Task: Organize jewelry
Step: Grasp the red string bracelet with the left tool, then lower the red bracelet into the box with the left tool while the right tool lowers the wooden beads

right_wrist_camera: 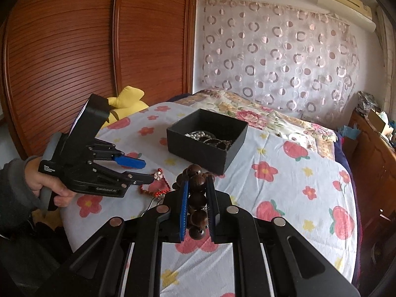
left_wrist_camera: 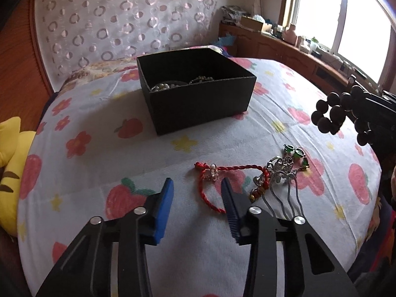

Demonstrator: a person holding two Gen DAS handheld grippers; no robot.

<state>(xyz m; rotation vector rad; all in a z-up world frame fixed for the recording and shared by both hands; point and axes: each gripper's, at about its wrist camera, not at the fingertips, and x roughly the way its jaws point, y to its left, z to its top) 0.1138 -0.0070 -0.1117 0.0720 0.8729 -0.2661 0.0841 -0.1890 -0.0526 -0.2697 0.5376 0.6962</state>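
Beads of a dark bracelet (right_wrist_camera: pixel 197 199) sit clamped between the 2 fingers of the right gripper (right_wrist_camera: pixel 198 185), held above the bedsheet (right_wrist_camera: pixel 284 188). The left gripper (left_wrist_camera: pixel 196 185) gapes wide beside a red cord (left_wrist_camera: pixel 217 173), silver hairpin (left_wrist_camera: pixel 282 173) and, further back, the black box (left_wrist_camera: pixel 198 104) holding pearls (left_wrist_camera: pixel 163 86).

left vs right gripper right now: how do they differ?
The left gripper has its jaws open and holds nothing; the right gripper is shut on the dark bead bracelet. The left gripper sits low over the red cord bracelet on the bedsheet; the right gripper carries its bracelet clear of the sheet, pointed toward the black box. Both have blue pads.
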